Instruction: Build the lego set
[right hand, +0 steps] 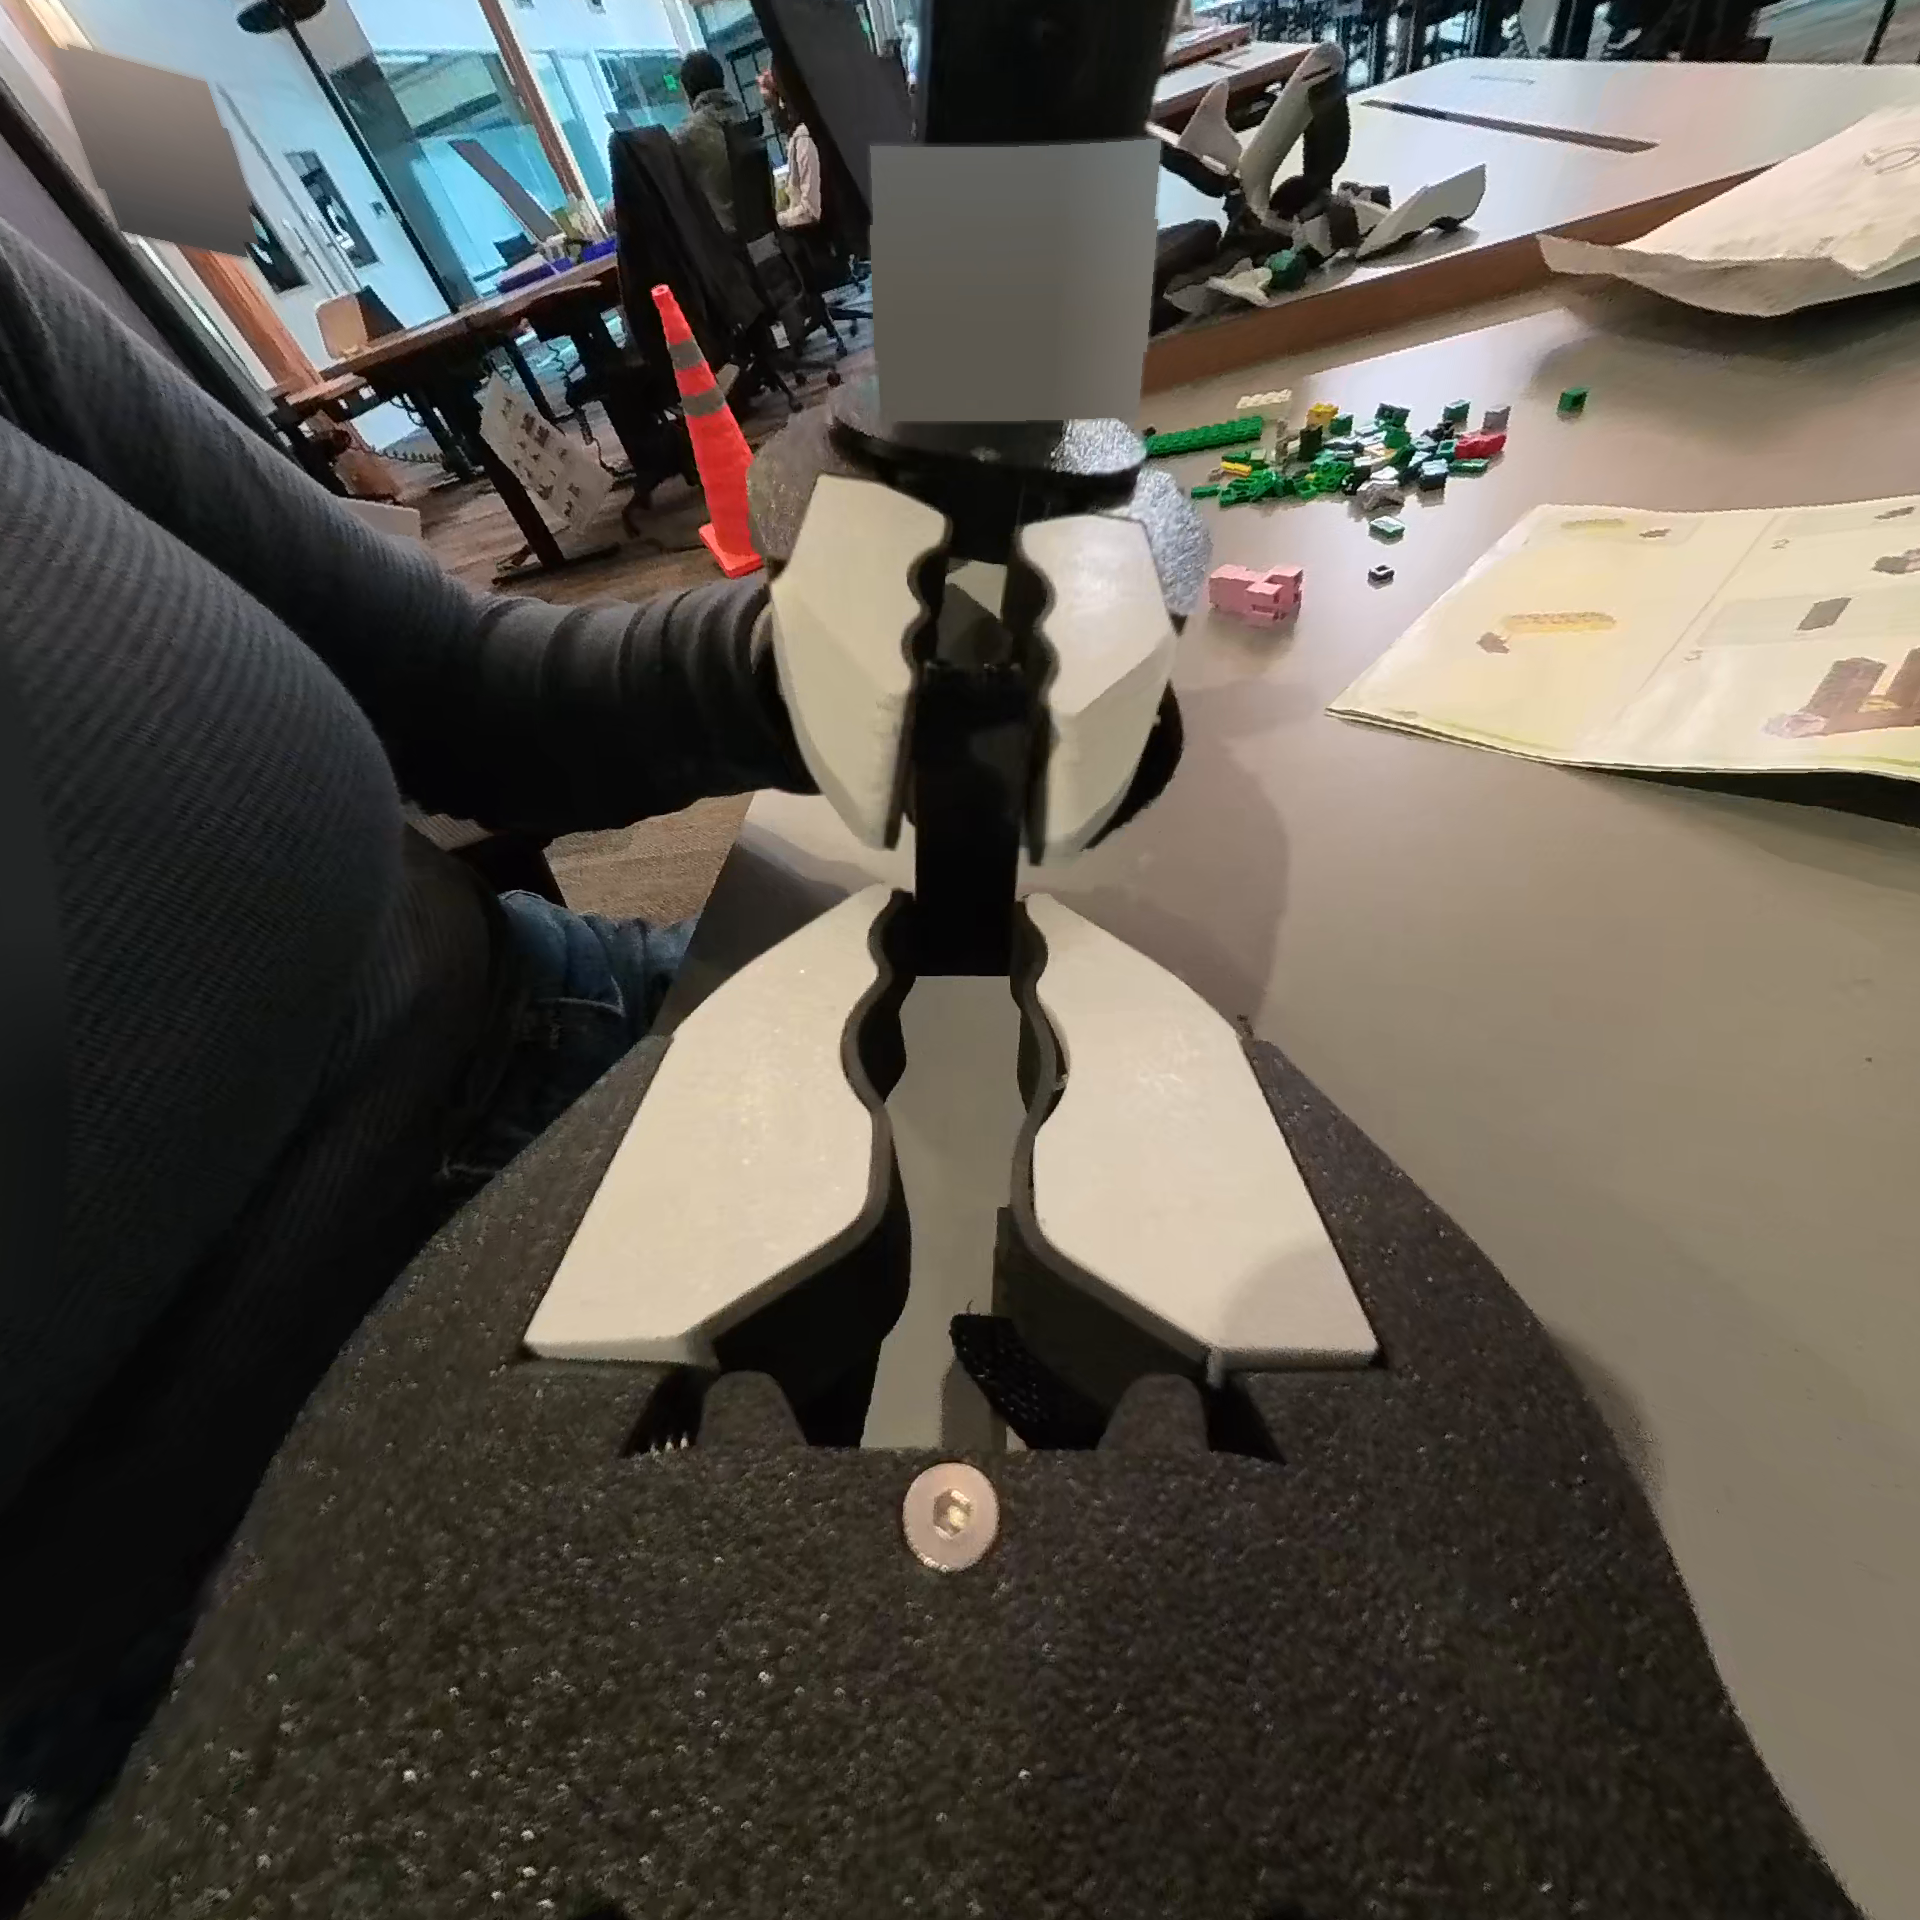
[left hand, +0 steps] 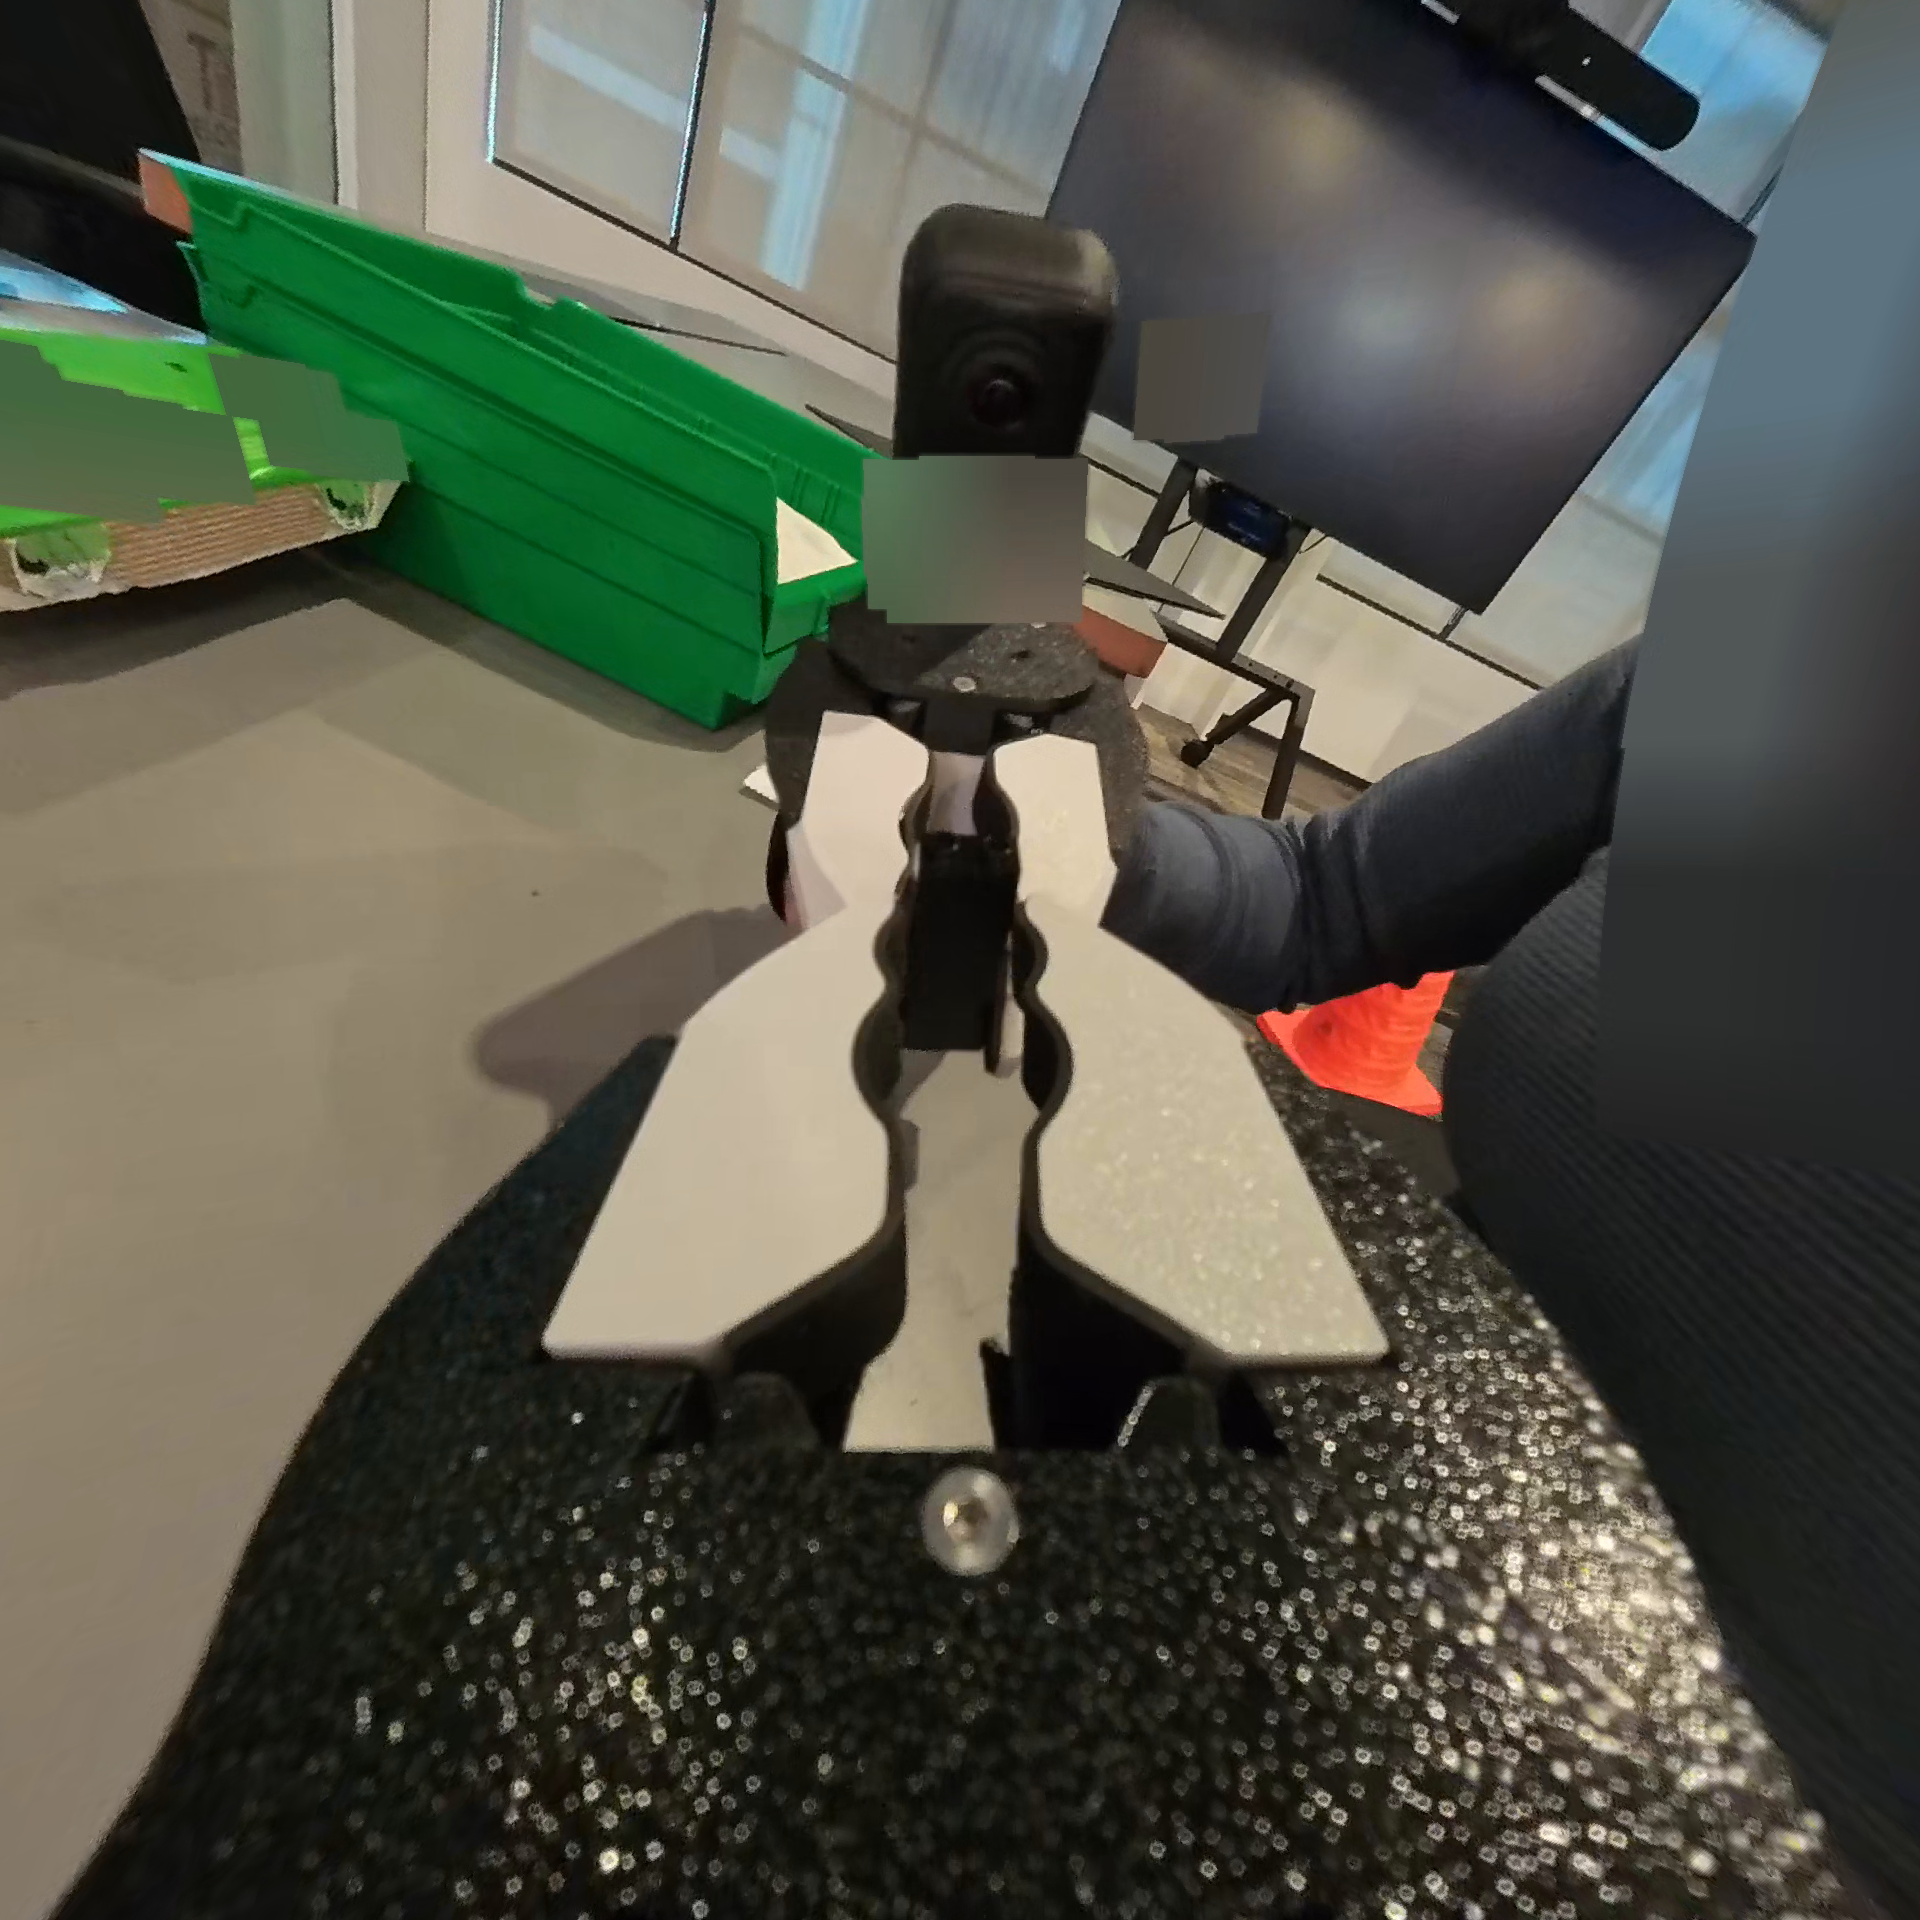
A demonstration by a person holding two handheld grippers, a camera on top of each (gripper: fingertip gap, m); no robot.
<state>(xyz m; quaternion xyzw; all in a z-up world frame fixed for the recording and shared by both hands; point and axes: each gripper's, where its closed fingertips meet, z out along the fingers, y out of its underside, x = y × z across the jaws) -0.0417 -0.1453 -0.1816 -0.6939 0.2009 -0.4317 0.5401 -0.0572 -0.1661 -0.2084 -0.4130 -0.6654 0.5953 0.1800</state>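
Left gripper [left hand: 961,1049]: held just above the grey table [left hand: 260,935], pointing at the right gripper; fingers a little apart around the near end of a black bar [left hand: 951,956]. Whether they press on it, cannot tell.
Right gripper [right hand: 961,940]: faces the left one tip to tip, level with it; fingers a little apart around the other end of the same black bar [right hand: 961,883]. Pressing or not, cannot tell.
Arms: dark-sleeved forearm [left hand: 1351,883] reaches in from the side to the right gripper; a second ribbed sleeve [right hand: 499,686] runs to the left gripper.
Lego pieces [right hand: 1351,457]: loose pile, mostly green, on the table well beyond both grippers; untouched.
Pink lego figure [right hand: 1255,597]: stands alone, near the pile.
Instruction booklet [right hand: 1662,644]: lies open, beside the pieces.
Green box [left hand: 499,468]: rests on the table behind the right gripper.
Orange cone [right hand: 707,416]: on the floor past the table edge.
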